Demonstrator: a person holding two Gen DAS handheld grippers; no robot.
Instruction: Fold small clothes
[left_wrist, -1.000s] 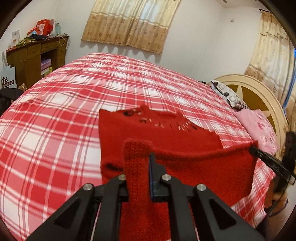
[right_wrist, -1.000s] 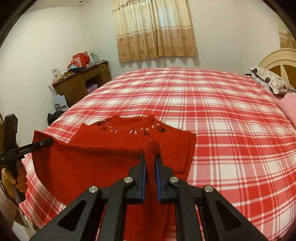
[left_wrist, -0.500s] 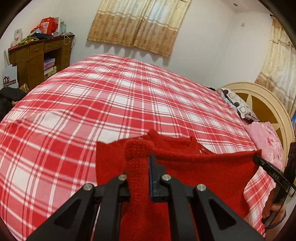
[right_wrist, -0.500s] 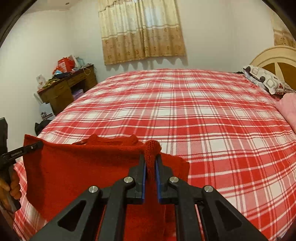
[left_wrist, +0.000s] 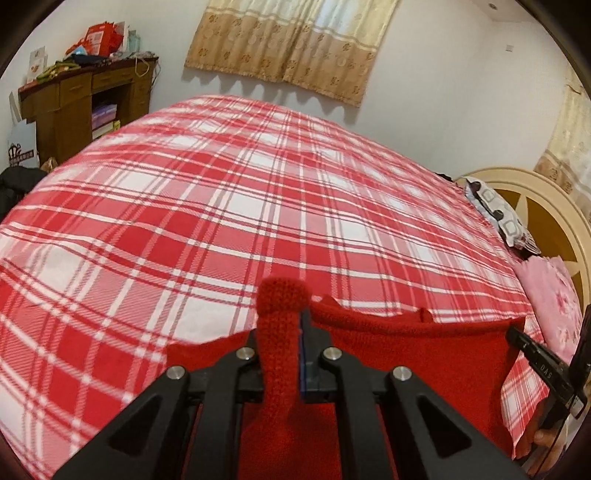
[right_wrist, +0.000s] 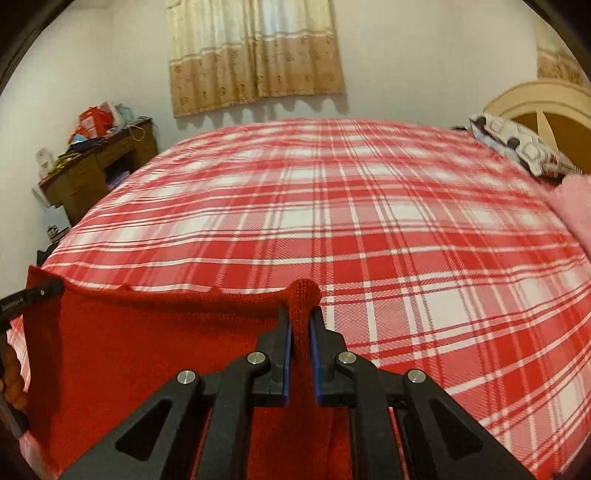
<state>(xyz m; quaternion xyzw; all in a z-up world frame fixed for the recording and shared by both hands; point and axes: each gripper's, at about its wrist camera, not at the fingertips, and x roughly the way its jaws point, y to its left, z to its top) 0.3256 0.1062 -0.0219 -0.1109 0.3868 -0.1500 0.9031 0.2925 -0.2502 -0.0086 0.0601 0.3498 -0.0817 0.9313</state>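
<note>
Left tool (left_wrist: 291, 354): fingers closed on a bunched corner of the red knit sweater (left_wrist: 417, 354); knit pokes out above the tips. Right tool (right_wrist: 301, 332): likewise clamped on the opposite corner, fabric squeezed between the blue pads (right_wrist: 287, 343).

Change over the last second: the sweater's patterned collar half, earlier visible lying flat on the bed (left_wrist: 221, 206), is now hidden behind the held edge. The span between the tools has been carried forward and now hangs as a taut sheet. Judged: bottom-to-top fold in progress, hem being brought over the collar; not yet laid down or released.

View differences: the left view shows the right tool at far right with fingers of the hand below it, plus a pink pillow (left_wrist: 554, 295). The right view shows the left tool at far left, and more bare plaid ahead.
</note>
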